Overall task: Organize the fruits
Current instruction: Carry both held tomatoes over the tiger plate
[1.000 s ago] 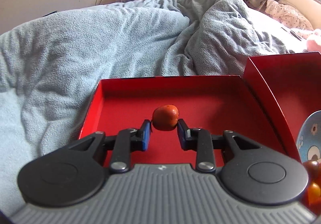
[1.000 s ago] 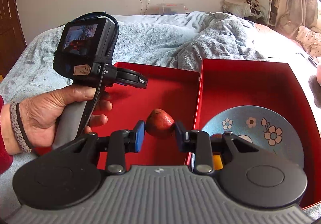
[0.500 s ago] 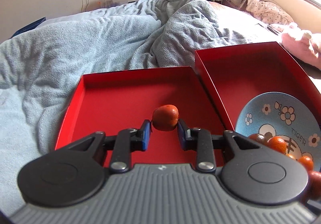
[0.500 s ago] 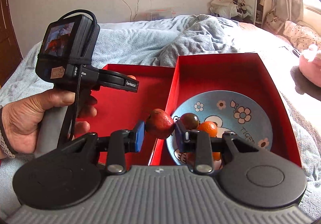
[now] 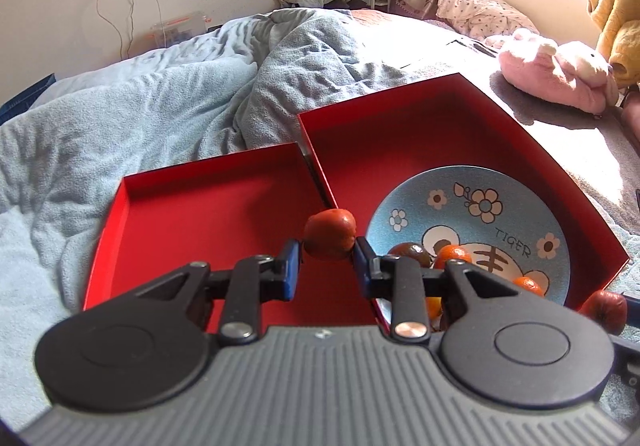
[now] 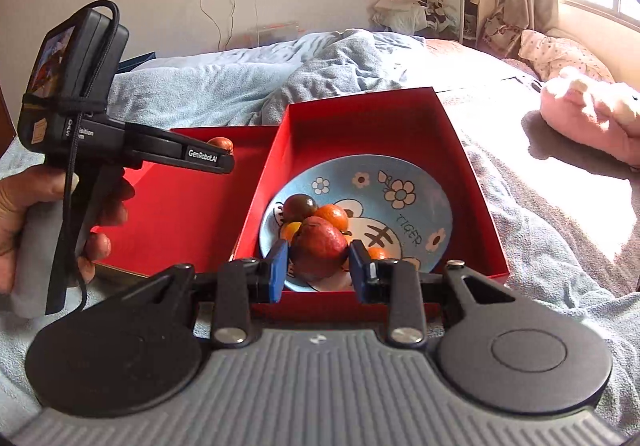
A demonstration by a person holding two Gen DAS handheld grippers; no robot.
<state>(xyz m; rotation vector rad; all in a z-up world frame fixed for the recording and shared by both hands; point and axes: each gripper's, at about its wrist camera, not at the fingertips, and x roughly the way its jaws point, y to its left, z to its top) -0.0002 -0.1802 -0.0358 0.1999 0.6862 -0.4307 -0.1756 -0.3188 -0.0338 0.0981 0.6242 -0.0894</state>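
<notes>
My left gripper (image 5: 327,252) is shut on a small red-orange fruit (image 5: 330,232), which hangs over the wall between the empty red tray (image 5: 192,214) and the red box (image 5: 400,126). In that box lies a blue tiger plate (image 5: 488,222) bearing a dark fruit (image 5: 410,251) and small oranges (image 5: 454,254). My right gripper (image 6: 318,266) is shut on a larger red fruit (image 6: 320,248) above the near edge of the plate (image 6: 404,198). In the right wrist view a hand (image 6: 36,214) holds the left gripper (image 6: 224,156) over the tray, its fruit (image 6: 221,143) just showing.
Tray and box sit side by side on a bed with a rumpled grey-blue blanket (image 5: 140,106). A pink plush toy (image 5: 560,74) lies on the bed at the right. Clothes and a bag are piled by the far wall (image 6: 404,10).
Both grippers have moved to the right with their fruits still held. The left one went from mid-tray to the box wall, the right one from the tray's edge to above the plate.
</notes>
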